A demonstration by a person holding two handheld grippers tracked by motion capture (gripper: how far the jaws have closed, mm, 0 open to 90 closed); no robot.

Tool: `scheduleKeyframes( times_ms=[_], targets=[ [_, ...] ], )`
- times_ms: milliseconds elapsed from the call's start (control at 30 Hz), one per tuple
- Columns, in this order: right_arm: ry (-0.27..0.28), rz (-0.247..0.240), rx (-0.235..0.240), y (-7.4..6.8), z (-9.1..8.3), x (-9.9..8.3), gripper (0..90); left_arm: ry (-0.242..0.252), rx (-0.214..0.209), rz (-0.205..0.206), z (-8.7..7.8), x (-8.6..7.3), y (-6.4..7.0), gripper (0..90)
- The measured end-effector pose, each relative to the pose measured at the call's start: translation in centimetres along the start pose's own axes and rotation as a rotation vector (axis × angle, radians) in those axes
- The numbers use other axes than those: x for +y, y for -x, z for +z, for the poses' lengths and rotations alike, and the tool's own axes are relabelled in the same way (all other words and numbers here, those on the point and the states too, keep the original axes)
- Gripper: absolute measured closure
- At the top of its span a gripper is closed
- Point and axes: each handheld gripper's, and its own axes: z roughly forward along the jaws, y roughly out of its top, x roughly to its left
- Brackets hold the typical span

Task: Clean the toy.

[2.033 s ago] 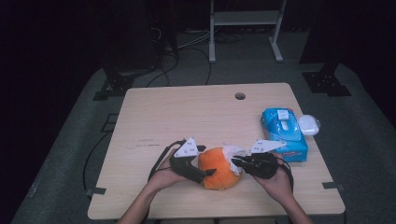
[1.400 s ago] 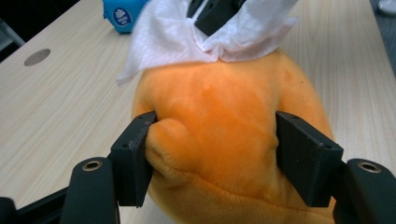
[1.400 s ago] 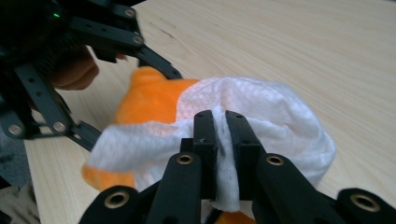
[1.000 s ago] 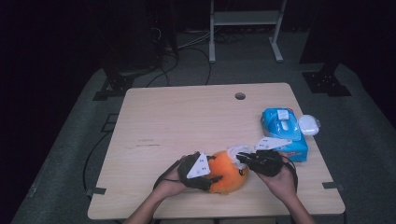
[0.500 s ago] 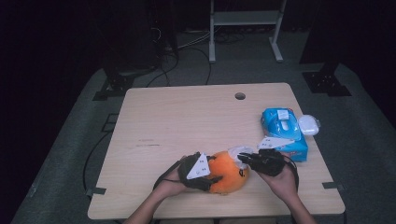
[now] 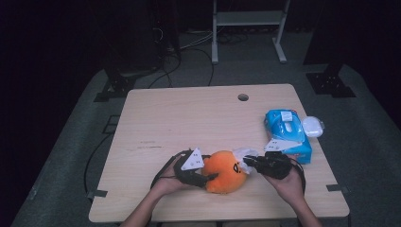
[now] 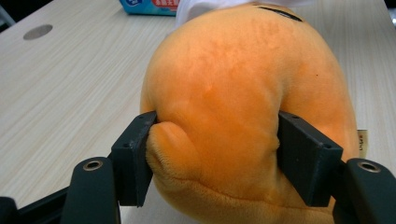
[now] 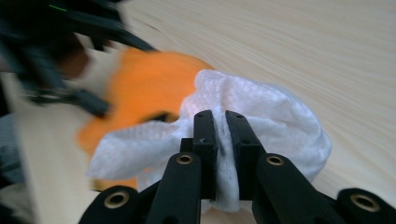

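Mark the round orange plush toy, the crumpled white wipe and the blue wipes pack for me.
Round orange plush toy [image 6: 226,170], high view, on its top.
Crumpled white wipe [image 8: 280,123], right gripper view, on its bunched right side.
Blue wipes pack [image 6: 286,130], high view, on its top face.

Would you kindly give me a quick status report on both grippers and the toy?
Left gripper shut on plush toy, pinning it to the table. Right gripper shut on white wipe, wipe at the toy's face. Wipe pack off right, nothing in the way.

Your high view looks forward and down over the whole counter [image 6: 189,123]; both tong views sit close, facing the shared orange plush [image 7: 243,102].
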Motion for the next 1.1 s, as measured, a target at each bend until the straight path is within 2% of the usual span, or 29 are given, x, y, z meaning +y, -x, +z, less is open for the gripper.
scheduleKeyframes(
  times_ms=[67,100,133,167,200,233,267,300,333,367,400,433,467,500,533,567,600,633,700,767,833,900,933,967,1000,1033,1067,1100],
  targets=[
    [-0.002,-0.040,0.025,-1.1,0.1,0.5,82.8,0.000,-0.007,-0.012,0.0,0.0,-0.2,33.3],
    [-0.016,-0.063,0.013,-1.3,0.3,0.5,82.8,0.003,-0.011,-0.013,0.0,-0.1,-0.2,33.3],
    [-0.029,-0.065,0.008,-1.1,0.6,0.3,82.9,0.006,-0.010,-0.016,0.0,-0.1,-0.2,33.3],
    [-0.035,-0.048,0.003,-0.6,0.7,0.0,82.9,0.005,-0.009,-0.020,-0.1,-0.1,-0.2,33.3],
    [-0.052,-0.033,-0.026,0.1,0.8,-0.2,82.9,0.005,-0.009,-0.020,-0.1,-0.1,-0.2,33.3],
    [-0.051,0.002,-0.042,0.7,0.7,-0.3,82.9,0.005,-0.009,-0.016,0.0,-0.1,-0.2,33.3],
    [-0.039,0.017,-0.037,0.8,0.5,-0.3,83.0,0.003,-0.010,-0.015,0.0,-0.1,-0.3,33.3],
    [-0.018,0.010,-0.028,0.3,0.3,0.0,83.0,0.005,-0.009,-0.015,0.0,-0.1,-0.3,33.3],
    [0.002,-0.014,0.002,-0.4,0.2,0.4,82.9,0.007,-0.006,-0.017,0.1,-0.1,-0.2,33.3],
    [0.002,-0.014,0.002,-0.4,0.2,0.4,82.9,0.007,-0.006,-0.017,0.1,-0.1,-0.2,33.3],
    [-0.012,-0.100,-0.002,-2.2,0.6,1.1,82.9,0.007,-0.003,-0.016,0.2,0.0,-0.2,33.2],
    [-0.028,-0.116,-0.017,-2.4,0.9,1.1,82.9,0.006,0.000,-0.012,0.1,0.1,-0.1,33.0],
    [-0.028,-0.116,-0.017,-2.4,0.9,1.1,82.9,0.006,0.000,-0.012,0.1,0.1,-0.1,32.2],
    [-0.052,-0.103,-0.028,-1.7,1.7,0.5,83.0,0.017,-0.020,-0.033,-0.3,0.6,-0.3,28.0],
    [-0.055,-0.083,-0.024,-1.2,1.8,0.2,83.0,0.034,-0.031,-0.055,-0.8,1.1,-0.5,24.1],
    [-0.049,-0.066,-0.022,-0.9,1.6,0.1,83.0,0.048,-0.031,-0.066,-1.3,1.5,-0.7,19.1],
    [-0.050,-0.071,-0.045,-0.8,1.4,0.0,82.9,0.061,-0.022,-0.060,-1.7,1.8,-0.8,18.2],
    [-0.052,-0.075,-0.065,-0.7,1.2,-0.1,82.9,0.052,-0.022,-0.050,-1.8,1.8,-0.7,18.4],
    [-0.050,-0.053,-0.065,0.0,1.1,-0.2,82.9,0.039,-0.056,-0.053,-1.2,1.3,-0.5,24.2],
    [-0.052,-0.040,-0.070,0.3,1.0,-0.3,82.9,0.060,-0.057,-0.076,-0.7,1.0,-0.3,30.6],
    [-0.022,-0.054,-0.078,-0.3,0.6,0.1,83.1,0.065,-0.044,-0.094,-0.7,1.0,-0.5,37.7],
    [0.021,-0.070,-0.008,-1.7,0.1,0.8,83.1,0.085,-0.049,-0.123,-0.7,1.0,-0.6,40.7],
    [0.028,-0.095,0.019,-2.7,0.3,1.2,83.1,0.085,-0.048,-0.125,-0.6,0.9,-0.6,41.3],
    [0.019,-0.133,0.030,-3.8,0.7,1.4,83.1,0.080,-0.046,-0.119,-0.6,0.9,-0.7,41.7],
    [0.019,-0.133,0.030,-3.8,0.7,1.4,83.1,0.080,-0.046,-0.119,-0.6,0.9,-0.7,41.9],
    [-0.020,-0.197,0.032,-5.3,1.7,1.3,83.0,0.068,-0.038,-0.121,-0.6,0.8,-0.7,42.2],
    [-0.031,-0.225,0.009,-5.5,2.1,1.2,83.1,0.073,-0.038,-0.128,-0.6,0.6,-0.8,42.3],
    [-0.032,-0.210,0.008,-5.2,2.0,1.1,83.1,0.078,-0.041,-0.141,-0.7,0.5,-0.8,42.4]
  ],
)
